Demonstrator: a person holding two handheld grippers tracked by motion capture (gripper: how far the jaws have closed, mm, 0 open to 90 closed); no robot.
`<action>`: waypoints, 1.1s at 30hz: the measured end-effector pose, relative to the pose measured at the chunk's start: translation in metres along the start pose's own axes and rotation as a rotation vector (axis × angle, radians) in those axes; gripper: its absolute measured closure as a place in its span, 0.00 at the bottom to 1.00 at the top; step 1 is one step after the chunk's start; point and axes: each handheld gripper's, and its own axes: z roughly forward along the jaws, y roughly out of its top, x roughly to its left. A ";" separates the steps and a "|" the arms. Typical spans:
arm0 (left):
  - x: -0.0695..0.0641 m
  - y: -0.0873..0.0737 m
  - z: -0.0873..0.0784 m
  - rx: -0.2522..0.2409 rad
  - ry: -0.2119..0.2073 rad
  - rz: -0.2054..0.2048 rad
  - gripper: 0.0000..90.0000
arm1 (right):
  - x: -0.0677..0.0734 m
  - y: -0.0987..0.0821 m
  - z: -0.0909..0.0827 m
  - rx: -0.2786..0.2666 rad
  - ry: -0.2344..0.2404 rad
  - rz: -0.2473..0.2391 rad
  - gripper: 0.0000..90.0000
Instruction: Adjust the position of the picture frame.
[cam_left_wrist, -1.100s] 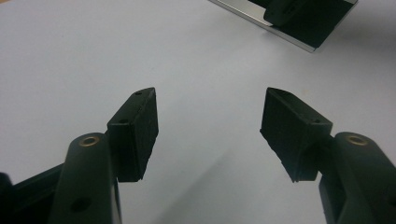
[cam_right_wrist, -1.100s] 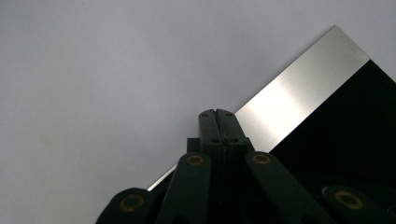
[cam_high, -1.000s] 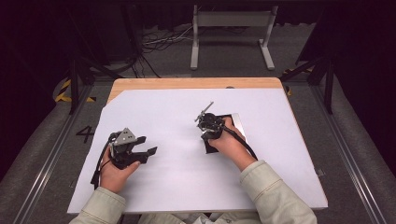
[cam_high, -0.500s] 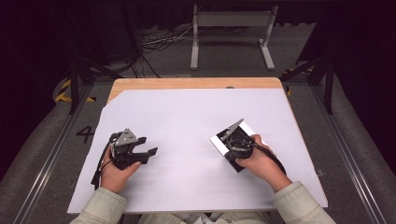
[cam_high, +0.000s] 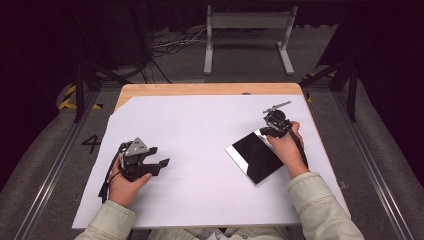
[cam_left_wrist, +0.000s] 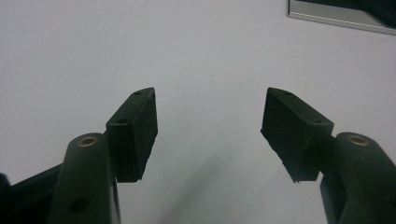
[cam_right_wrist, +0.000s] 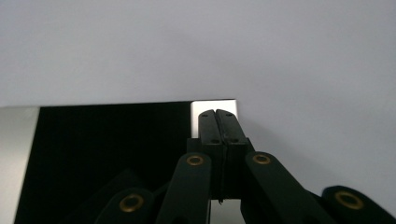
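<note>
A flat square plate (cam_high: 252, 159) with a dark, mirror-like face and a silver rim lies on the white sheet (cam_high: 200, 130), right of centre. My right gripper (cam_high: 264, 132) is shut, its tips at the plate's far corner. In the right gripper view the closed jaws (cam_right_wrist: 218, 114) lie over that silver corner of the plate (cam_right_wrist: 112, 154); I cannot tell whether they press on it. My left gripper (cam_high: 159, 156) rests at the sheet's near left, open, with nothing between its fingers. In the left gripper view the left gripper (cam_left_wrist: 210, 126) faces bare sheet, and the plate's edge (cam_left_wrist: 341, 14) shows at top right.
The white sheet covers most of a wooden table, whose bare edge (cam_high: 200, 89) shows at the back. A metal stand (cam_high: 247, 30) and cables (cam_high: 170, 45) sit on the floor beyond. Rails run along both sides of the table.
My right hand has swung to the right, first toward me and then away. The dark plate now shows flat and broad beside it. The left hand has stayed put.
</note>
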 end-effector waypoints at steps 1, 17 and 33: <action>0.000 0.000 0.000 0.000 0.000 0.000 0.40 | 0.000 0.000 0.000 0.000 0.000 0.000 1.00; -0.001 0.000 0.003 0.011 -0.004 0.009 0.40 | -0.013 0.008 0.023 0.064 -0.061 0.034 1.00; -0.002 0.001 0.005 0.013 -0.008 0.014 0.40 | 0.079 -0.001 0.017 -0.031 0.198 -0.241 1.00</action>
